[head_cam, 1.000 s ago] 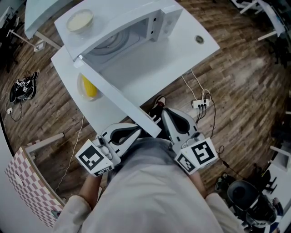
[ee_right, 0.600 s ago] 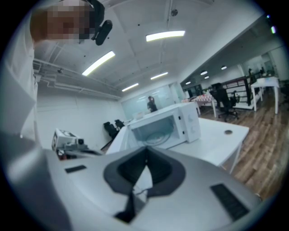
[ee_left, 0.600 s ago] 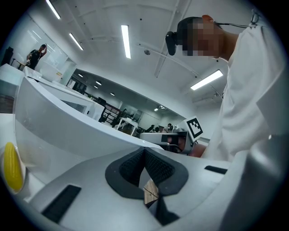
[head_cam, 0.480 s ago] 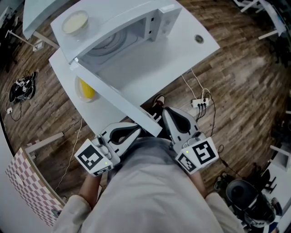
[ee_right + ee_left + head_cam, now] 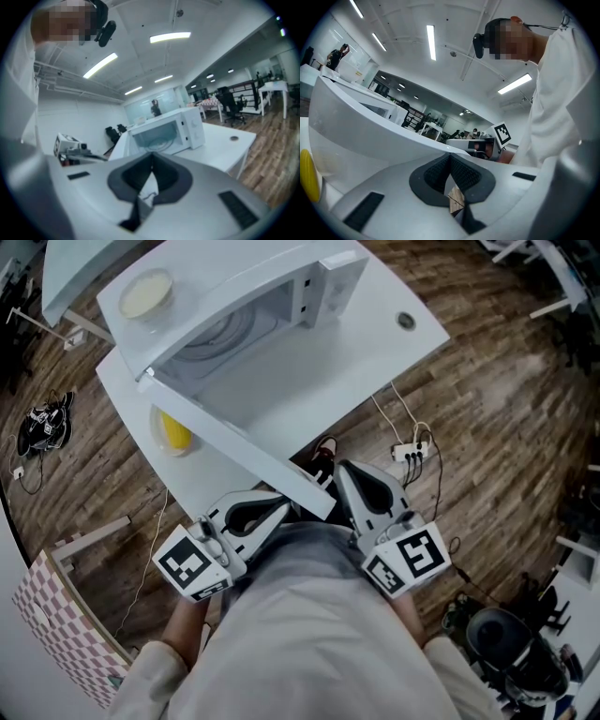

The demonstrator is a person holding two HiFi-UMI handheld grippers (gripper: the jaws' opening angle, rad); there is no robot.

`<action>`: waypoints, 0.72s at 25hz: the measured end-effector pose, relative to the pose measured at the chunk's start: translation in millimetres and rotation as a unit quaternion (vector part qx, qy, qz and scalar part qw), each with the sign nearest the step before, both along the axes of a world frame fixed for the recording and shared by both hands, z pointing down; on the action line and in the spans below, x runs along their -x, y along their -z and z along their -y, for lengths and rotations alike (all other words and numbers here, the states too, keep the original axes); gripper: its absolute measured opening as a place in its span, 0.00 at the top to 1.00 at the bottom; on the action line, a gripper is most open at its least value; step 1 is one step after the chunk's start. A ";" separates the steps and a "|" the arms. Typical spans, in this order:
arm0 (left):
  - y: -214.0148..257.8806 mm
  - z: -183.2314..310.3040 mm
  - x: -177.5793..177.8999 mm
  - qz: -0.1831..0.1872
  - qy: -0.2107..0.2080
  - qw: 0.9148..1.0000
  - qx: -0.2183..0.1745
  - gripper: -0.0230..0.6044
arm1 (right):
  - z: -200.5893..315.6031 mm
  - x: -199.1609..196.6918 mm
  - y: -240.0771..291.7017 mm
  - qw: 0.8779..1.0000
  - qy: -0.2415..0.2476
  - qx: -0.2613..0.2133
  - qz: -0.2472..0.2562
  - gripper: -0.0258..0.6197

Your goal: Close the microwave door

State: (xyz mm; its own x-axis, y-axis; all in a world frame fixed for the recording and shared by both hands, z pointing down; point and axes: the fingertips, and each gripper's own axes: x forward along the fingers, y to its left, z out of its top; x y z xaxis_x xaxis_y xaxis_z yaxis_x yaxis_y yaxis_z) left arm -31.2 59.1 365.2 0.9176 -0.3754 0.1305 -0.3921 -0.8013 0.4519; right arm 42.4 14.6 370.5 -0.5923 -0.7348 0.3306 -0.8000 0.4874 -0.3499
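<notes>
The white microwave [image 5: 258, 306] stands on a white table [image 5: 375, 343] with its door [image 5: 234, 442] swung wide open towards me, the door's end reaching out over the table's near edge. My left gripper [image 5: 287, 508] is shut and empty, held close to my body just under the door's tip. My right gripper [image 5: 343, 471] is also shut and empty, just right of that tip. In the right gripper view the microwave [image 5: 171, 131] shows its open cavity beyond the shut right gripper [image 5: 151, 168]. In the left gripper view the door [image 5: 370, 126] fills the space above the left gripper [image 5: 451, 157].
A cream bowl [image 5: 145, 294] rests on top of the microwave. A yellow object [image 5: 174, 430] stands on the table behind the door. On the wood floor lie a power strip with cables [image 5: 412, 451], a cable tangle [image 5: 42, 423], a checkered box [image 5: 56, 615] and a chair base [image 5: 506, 643].
The microwave and table have drifted slightly up and left in the head view. Both grippers sit in the same place, still shut. The door stays open.
</notes>
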 end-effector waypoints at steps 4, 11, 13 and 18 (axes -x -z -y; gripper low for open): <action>0.4 4.1 -2.3 -0.002 -0.002 1.000 0.001 0.94 | 3.7 -1.9 0.8 1.000 -0.001 -0.001 -0.002 0.93; -0.7 12.8 -7.3 -0.003 -0.005 1.000 0.001 0.94 | 11.1 -7.4 0.1 1.000 -0.005 0.000 -0.002 0.92; -1.9 15.5 -7.5 -0.008 -0.004 1.000 0.005 0.94 | 13.4 -7.6 -0.3 1.000 -0.006 0.000 -0.003 0.93; -2.9 24.2 -8.9 -0.026 0.001 0.999 0.023 0.94 | 20.8 -11.7 0.5 1.000 -0.010 0.000 -0.002 0.93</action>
